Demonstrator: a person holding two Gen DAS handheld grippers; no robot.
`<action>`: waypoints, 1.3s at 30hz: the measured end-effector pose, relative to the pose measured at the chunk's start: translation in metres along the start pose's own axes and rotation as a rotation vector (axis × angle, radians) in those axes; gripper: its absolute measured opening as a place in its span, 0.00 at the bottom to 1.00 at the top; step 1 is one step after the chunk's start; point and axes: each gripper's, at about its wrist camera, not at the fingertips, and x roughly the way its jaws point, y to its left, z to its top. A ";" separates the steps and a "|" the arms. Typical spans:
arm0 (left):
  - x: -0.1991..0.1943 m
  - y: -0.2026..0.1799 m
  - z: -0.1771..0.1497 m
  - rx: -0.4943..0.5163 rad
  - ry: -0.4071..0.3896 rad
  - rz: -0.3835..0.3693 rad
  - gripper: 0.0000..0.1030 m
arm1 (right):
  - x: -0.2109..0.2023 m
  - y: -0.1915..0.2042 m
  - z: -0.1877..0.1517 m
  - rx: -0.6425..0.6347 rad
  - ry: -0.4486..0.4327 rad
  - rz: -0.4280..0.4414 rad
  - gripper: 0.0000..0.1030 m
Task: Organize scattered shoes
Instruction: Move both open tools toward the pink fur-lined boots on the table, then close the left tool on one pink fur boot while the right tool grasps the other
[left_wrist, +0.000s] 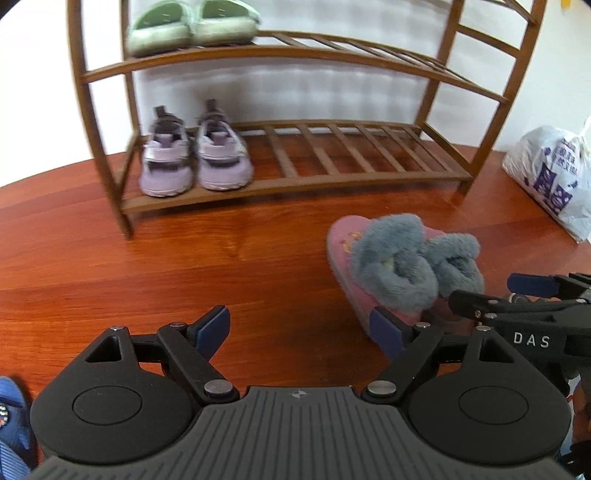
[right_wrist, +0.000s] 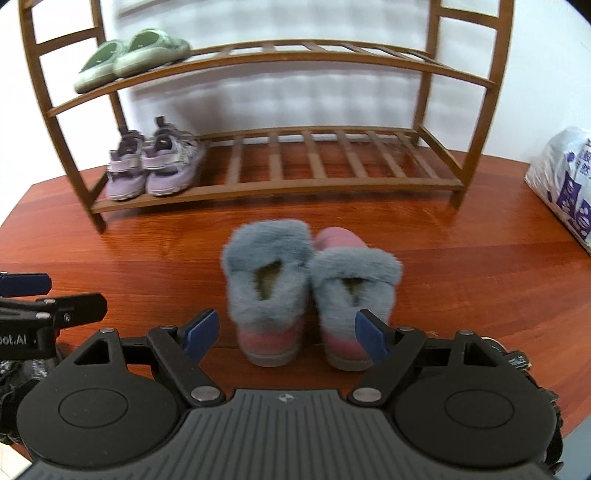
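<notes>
A pair of pink slippers with grey-blue fur cuffs stands side by side on the red-brown wooden floor, heels toward me, in front of a wooden shoe rack. My right gripper is open, its blue pads flanking the slippers' heels without touching them. In the left wrist view the same slippers lie to the right of my left gripper, which is open over bare floor. Purple sneakers sit at the left of the bottom shelf, and green slippers rest on the shelf above.
A white plastic bag with purple print sits on the floor right of the rack. A blue shoe shows at the bottom left edge of the left wrist view. The right parts of both rack shelves hold nothing.
</notes>
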 end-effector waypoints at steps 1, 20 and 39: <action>0.003 -0.005 0.001 0.002 0.004 -0.005 0.82 | 0.002 -0.005 0.000 -0.001 0.003 -0.004 0.83; 0.079 -0.092 0.003 0.067 0.101 -0.055 0.82 | 0.033 -0.092 0.002 -0.011 0.082 -0.009 0.83; 0.111 -0.082 0.014 0.049 0.103 0.095 0.83 | 0.050 -0.092 0.003 -0.064 0.120 0.056 0.83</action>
